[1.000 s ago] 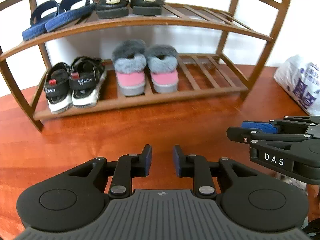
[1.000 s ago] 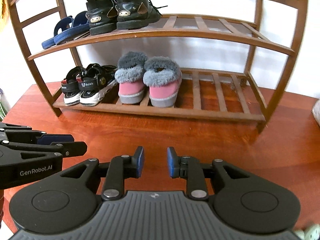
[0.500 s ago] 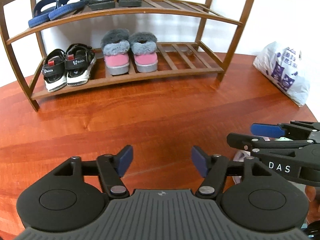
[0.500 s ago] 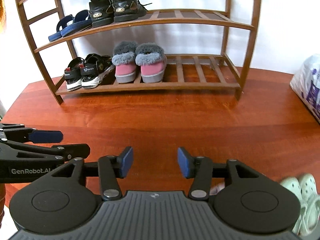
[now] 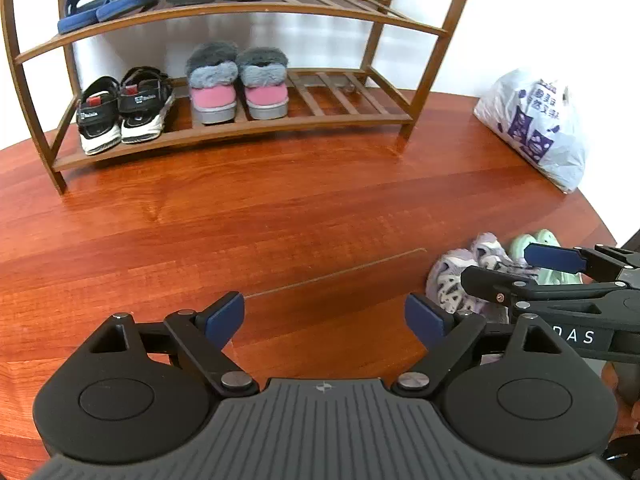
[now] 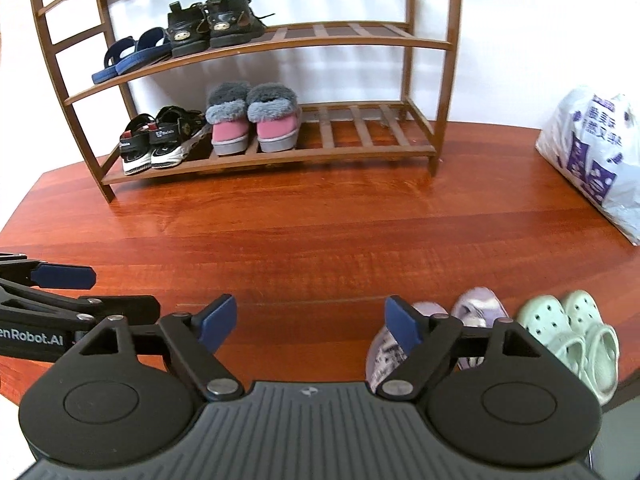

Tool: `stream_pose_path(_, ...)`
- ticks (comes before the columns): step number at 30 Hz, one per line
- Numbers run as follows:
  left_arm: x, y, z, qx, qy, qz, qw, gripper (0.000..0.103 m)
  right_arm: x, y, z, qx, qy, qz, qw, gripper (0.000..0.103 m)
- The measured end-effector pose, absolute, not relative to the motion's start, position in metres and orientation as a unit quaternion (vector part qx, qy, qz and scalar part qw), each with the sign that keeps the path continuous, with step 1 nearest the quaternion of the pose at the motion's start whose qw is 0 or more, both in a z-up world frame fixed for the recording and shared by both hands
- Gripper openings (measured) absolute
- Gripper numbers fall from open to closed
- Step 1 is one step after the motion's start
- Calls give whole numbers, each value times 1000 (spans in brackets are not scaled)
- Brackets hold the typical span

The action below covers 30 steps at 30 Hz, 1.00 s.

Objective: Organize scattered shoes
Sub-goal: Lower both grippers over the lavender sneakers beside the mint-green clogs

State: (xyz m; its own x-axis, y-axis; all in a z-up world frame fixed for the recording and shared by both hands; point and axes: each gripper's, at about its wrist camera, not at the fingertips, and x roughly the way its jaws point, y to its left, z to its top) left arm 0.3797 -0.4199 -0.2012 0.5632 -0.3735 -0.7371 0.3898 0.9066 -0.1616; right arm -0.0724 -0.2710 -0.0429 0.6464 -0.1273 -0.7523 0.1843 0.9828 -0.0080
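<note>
The right gripper hides part of the purple shoes; the plastic bag is cut off.

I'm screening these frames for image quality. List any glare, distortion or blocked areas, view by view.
Left wrist view: fisheye bends the shoe rack shelves into arcs; window glare sheens the wooden floor; the right gripper covers part of the purple sandals. Right wrist view: same bowing; its own gripper hides much of those sandals; the wall is blown out white.

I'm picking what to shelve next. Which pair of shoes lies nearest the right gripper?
The lilac sandals, on the floor just past the right gripper; one is partly behind it. The mint clogs lie further right; the rest are shelved.
</note>
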Motion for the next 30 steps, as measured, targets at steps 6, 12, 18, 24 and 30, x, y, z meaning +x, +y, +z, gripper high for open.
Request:
stream_pose_path(6,371,-422,-199,10,416,-221,882,91,-91,-287,-42,44,409,-103,906,93)
stream_pose_path(12,365,-437,-207,9,427,-234,874,91,-109,-311,-46,47,414,-119,901,93)
stream_pose_path(18,359,-467,-217,13,436,-254,863,91,-122,-346,-53,36,424,-129,896,93)
stream_pose_path(24,353,-502,-229,17,449,-273,850,91,-130,-383,-62,28,438,-133,889,93)
stream_pose_path(30,355,-537,-243,15,469,-279,838,91,-135,-420,-66,27,448,-135,883,93)
